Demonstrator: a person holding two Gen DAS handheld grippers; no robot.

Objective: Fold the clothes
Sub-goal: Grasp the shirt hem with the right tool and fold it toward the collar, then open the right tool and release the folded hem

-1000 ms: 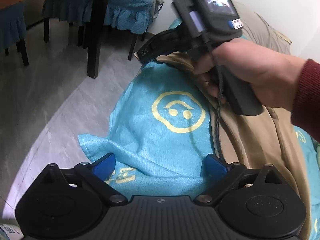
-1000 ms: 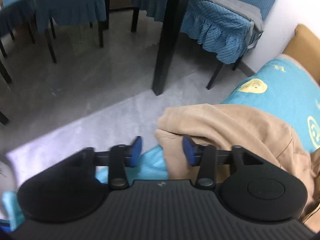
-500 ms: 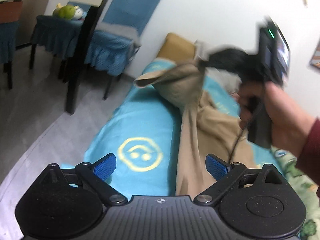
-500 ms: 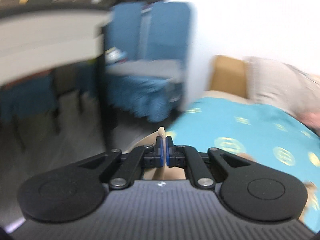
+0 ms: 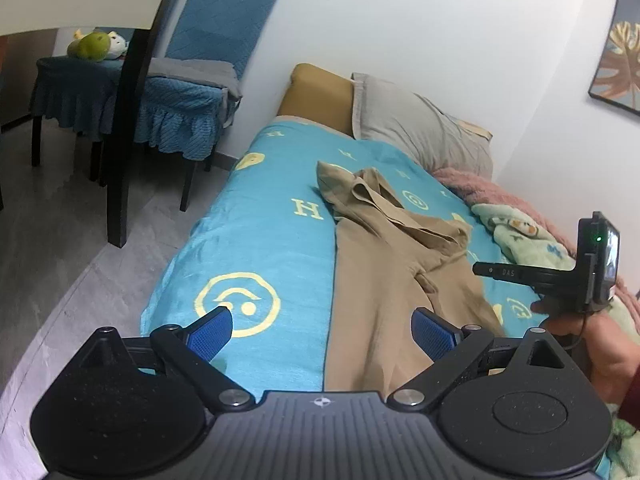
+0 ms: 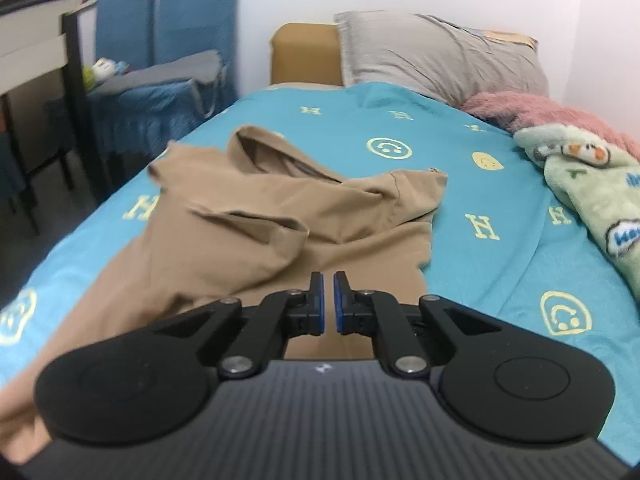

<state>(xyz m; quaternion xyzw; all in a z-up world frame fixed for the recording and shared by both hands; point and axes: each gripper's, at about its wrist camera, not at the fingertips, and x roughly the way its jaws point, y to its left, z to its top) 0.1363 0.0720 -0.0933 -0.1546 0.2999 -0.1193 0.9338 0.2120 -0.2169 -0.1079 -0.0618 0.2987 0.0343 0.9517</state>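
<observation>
Right wrist view: the right tool [image 6: 328, 300], jaws nearly together, opening and empty, hovers above the tan garment [image 6: 248, 236] while the left tool [image 5: 320, 330] gapes wide.

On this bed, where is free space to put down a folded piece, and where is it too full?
Free: the blue sheet between the tan garment and the green blanket, and the strip from the garment to the bed's floor-side edge. Crowded: the wall side, with green and pink blankets, and the head end, with the grey pillow.
</observation>
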